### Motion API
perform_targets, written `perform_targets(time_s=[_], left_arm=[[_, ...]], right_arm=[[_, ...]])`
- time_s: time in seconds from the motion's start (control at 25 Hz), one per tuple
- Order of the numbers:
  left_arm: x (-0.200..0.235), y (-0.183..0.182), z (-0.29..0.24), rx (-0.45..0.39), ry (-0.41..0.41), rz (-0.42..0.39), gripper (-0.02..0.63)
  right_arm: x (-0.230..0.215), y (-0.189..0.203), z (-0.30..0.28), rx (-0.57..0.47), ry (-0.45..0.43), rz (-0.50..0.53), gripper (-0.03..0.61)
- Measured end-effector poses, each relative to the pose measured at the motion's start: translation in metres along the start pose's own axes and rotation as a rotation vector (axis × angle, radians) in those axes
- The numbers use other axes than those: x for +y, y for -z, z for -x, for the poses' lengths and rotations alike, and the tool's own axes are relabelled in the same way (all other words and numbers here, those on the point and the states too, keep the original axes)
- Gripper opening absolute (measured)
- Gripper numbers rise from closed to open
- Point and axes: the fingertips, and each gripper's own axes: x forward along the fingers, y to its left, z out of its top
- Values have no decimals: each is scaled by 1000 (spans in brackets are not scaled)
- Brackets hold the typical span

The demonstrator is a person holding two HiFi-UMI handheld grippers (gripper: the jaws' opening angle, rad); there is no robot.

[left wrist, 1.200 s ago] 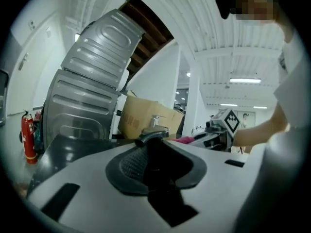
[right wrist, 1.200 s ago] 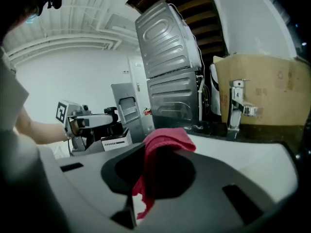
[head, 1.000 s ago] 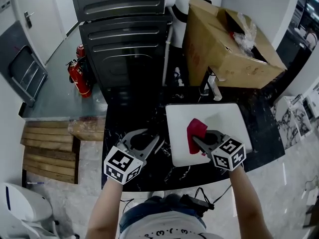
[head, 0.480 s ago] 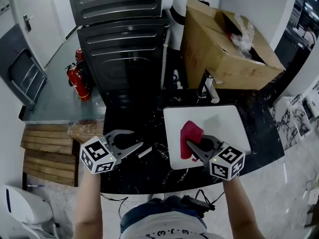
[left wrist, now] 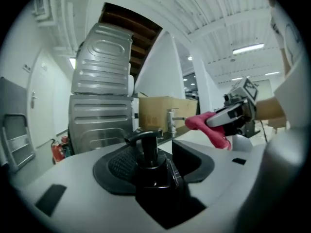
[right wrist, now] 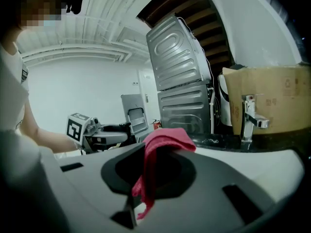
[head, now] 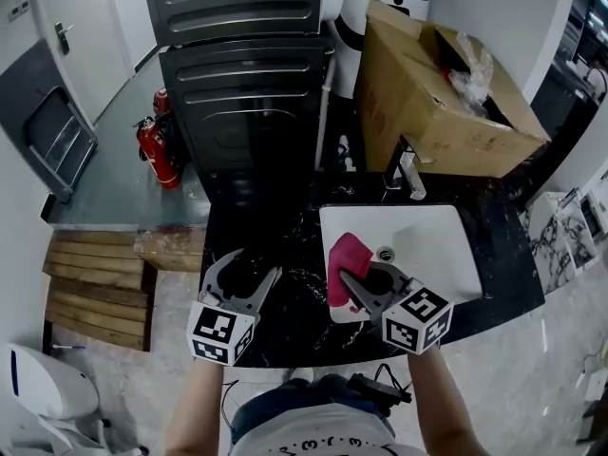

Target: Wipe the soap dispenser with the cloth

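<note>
A black pump soap dispenser (left wrist: 148, 164) stands upright between the jaws of my left gripper (left wrist: 155, 154). Those jaws have just been opening and now stand wide around it; I see no pad pressing on it. In the head view the left gripper (head: 251, 266) is over the black counter, left of the sink, and the dispenser is only a dark shape there. My right gripper (head: 357, 279) is shut on a red cloth (head: 346, 257), which hangs folded over its tips at the sink's left edge. In the right gripper view the cloth (right wrist: 163, 144) drapes down between the jaws.
A white sink (head: 427, 245) with a chrome faucet (head: 407, 174) is set in the black marble counter (head: 285, 221). Behind it leans a large cardboard box (head: 437, 84). Stacked grey machines (head: 247, 93) and a fire extinguisher (head: 157, 150) stand beyond the counter.
The left gripper swung from the counter's left edge back rightward, and its jaws now stand wider around the dispenser. The right gripper carried the cloth left, toward the left gripper.
</note>
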Motion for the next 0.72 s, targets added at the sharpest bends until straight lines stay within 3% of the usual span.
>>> perform_targets(time_s=[0.2,0.36,0.4,0.44,0.56,0.72], left_arm=[[12,5,4,20,-271,71,235],[15,2,-2,33,-424,98,234],[17,1,-4,35,-459,103,211],[18,-1,-6,37,-483,110,129],[17,-2,-12,28,-446,158,103],[0,-6,-29,-8,-201,160,103]], right_arm=[[9,0,-2,-22,-2,-33,49],[11,3,1,-33,7,-50,49],[11,3,2,-35,13,-54,49],[10,3,4,-39,20,-60,49],[8,3,9,-52,38,-78,49],[2,6,17,-51,61,-86,49]])
